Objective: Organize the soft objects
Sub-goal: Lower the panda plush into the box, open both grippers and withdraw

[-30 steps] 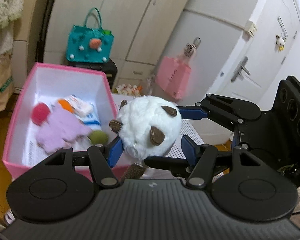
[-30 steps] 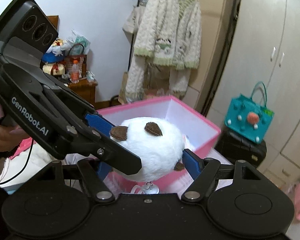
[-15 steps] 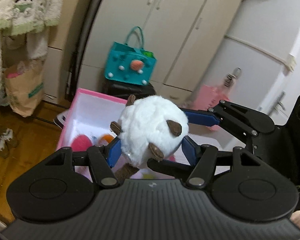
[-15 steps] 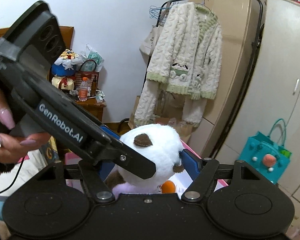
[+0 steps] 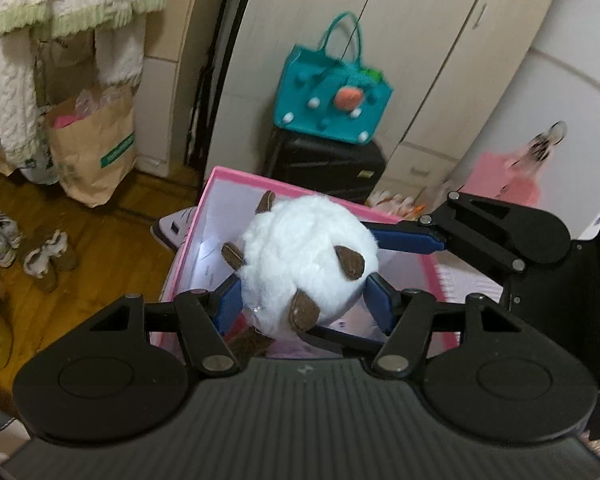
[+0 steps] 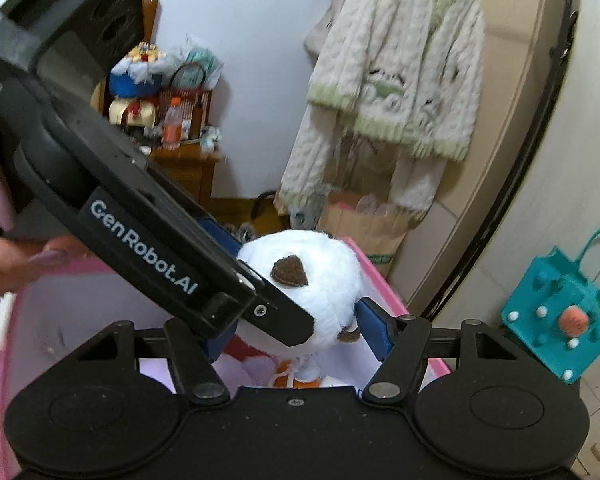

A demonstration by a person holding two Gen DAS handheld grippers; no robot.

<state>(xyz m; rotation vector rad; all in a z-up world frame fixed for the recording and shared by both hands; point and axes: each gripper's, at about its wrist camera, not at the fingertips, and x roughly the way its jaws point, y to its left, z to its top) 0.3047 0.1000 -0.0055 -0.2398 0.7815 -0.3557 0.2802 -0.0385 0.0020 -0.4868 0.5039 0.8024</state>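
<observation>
A white fluffy plush toy (image 5: 304,264) with brown patches hangs over an open pink box (image 5: 284,184) with a white inside. My left gripper (image 5: 304,304) is shut on the toy, its blue pads pressed into the fur on both sides. From the right, my right gripper (image 5: 404,240) grips the same toy, one finger above it and one beneath. In the right wrist view the toy (image 6: 324,280) sits between the right gripper's (image 6: 292,340) closing jaws. The left gripper's black body (image 6: 140,232) hides the left pad. Pink and orange soft things (image 6: 284,372) lie in the box (image 6: 384,284).
A teal bag (image 5: 332,100) sits on a black suitcase (image 5: 324,164) behind the box. A paper bag (image 5: 92,148) and shoes (image 5: 20,248) stand on the wooden floor to the left. A knitted cardigan (image 6: 400,80) hangs on a rack. A person's hand (image 6: 4,248) holds the left gripper.
Both grippers have carried the plush toy sideways and slightly down until it hangs over the pink box. The right jaws have narrowed on it. The left grip looks the same.
</observation>
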